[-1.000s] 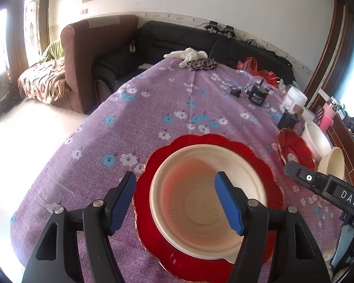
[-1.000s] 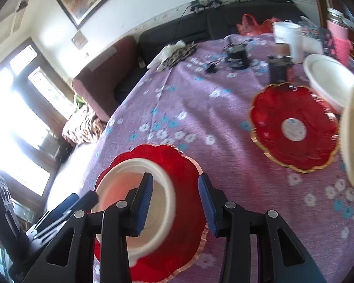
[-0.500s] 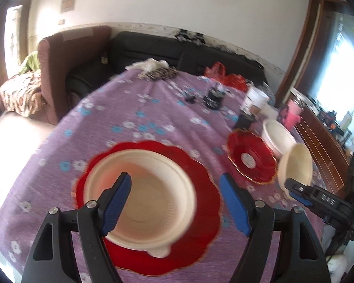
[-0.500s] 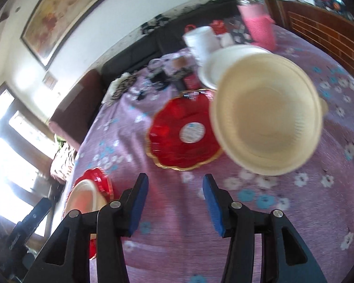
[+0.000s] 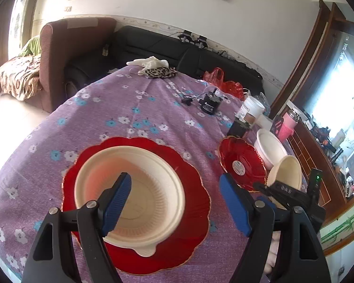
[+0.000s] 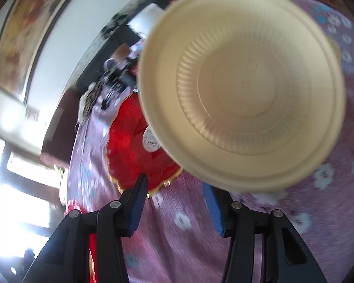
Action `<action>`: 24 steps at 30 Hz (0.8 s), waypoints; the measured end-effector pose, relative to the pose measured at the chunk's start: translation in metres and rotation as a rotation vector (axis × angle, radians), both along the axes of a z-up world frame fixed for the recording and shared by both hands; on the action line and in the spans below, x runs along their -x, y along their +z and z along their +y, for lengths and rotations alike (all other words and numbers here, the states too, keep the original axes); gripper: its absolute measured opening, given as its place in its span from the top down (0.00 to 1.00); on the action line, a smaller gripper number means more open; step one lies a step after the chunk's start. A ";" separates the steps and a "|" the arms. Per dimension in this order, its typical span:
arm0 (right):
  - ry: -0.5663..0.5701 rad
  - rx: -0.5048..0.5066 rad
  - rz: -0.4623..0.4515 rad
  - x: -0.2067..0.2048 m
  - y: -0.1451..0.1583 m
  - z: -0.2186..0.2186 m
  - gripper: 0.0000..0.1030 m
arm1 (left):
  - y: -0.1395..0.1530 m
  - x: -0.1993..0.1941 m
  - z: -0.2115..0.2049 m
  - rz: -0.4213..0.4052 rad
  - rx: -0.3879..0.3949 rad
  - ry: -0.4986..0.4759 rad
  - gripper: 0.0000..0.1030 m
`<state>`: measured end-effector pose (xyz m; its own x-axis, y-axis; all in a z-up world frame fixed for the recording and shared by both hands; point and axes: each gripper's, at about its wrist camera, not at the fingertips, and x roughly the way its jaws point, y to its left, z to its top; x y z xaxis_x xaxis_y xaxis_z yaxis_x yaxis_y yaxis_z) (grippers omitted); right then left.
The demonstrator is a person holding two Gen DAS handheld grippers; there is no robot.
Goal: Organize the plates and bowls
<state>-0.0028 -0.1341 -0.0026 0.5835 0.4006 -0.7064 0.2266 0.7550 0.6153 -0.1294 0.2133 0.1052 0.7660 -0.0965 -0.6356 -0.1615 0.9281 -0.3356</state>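
Observation:
A cream bowl (image 5: 129,184) sits in a large red scalloped plate (image 5: 191,181) on the purple flowered tablecloth. My left gripper (image 5: 174,200) is open and empty just above them. A smaller red plate (image 5: 240,162) lies to the right, with a second cream bowl (image 5: 288,167) and a white bowl (image 5: 269,146) beside it. In the right wrist view my right gripper (image 6: 174,202) is open, close in front of the second cream bowl (image 6: 240,85), which fills the view beside the smaller red plate (image 6: 129,146). The view is blurred.
At the table's far side stand a white cup (image 5: 252,108), a pink cup (image 5: 288,125), a black device with cables (image 5: 210,101), a red bag (image 5: 224,85) and a cloth bundle (image 5: 153,68). A sofa and armchair stand behind. A wooden cabinet (image 5: 318,165) lines the right.
My right gripper has swung from the large plate over to the second cream bowl and closed in on it. My left gripper has shifted slightly above the first bowl, jaws still open.

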 end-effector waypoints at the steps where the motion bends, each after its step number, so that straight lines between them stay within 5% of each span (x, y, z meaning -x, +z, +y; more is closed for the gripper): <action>1: -0.043 -0.009 -0.001 -0.002 0.000 0.001 0.47 | 0.000 0.001 0.001 -0.001 -0.002 0.003 0.26; 6: -0.108 0.047 0.020 -0.012 0.004 0.011 0.50 | -0.003 0.004 0.001 0.005 0.001 -0.009 0.26; 7: -0.088 0.066 0.038 -0.015 0.004 0.016 0.71 | -0.005 0.004 0.001 0.007 0.004 -0.013 0.26; 9: -0.029 0.005 0.057 -0.016 -0.004 0.019 0.89 | -0.006 0.005 -0.001 0.011 0.011 -0.023 0.26; 24: 0.136 0.030 0.077 0.052 0.002 -0.003 0.90 | -0.012 -0.006 -0.045 0.069 -0.031 -0.172 0.26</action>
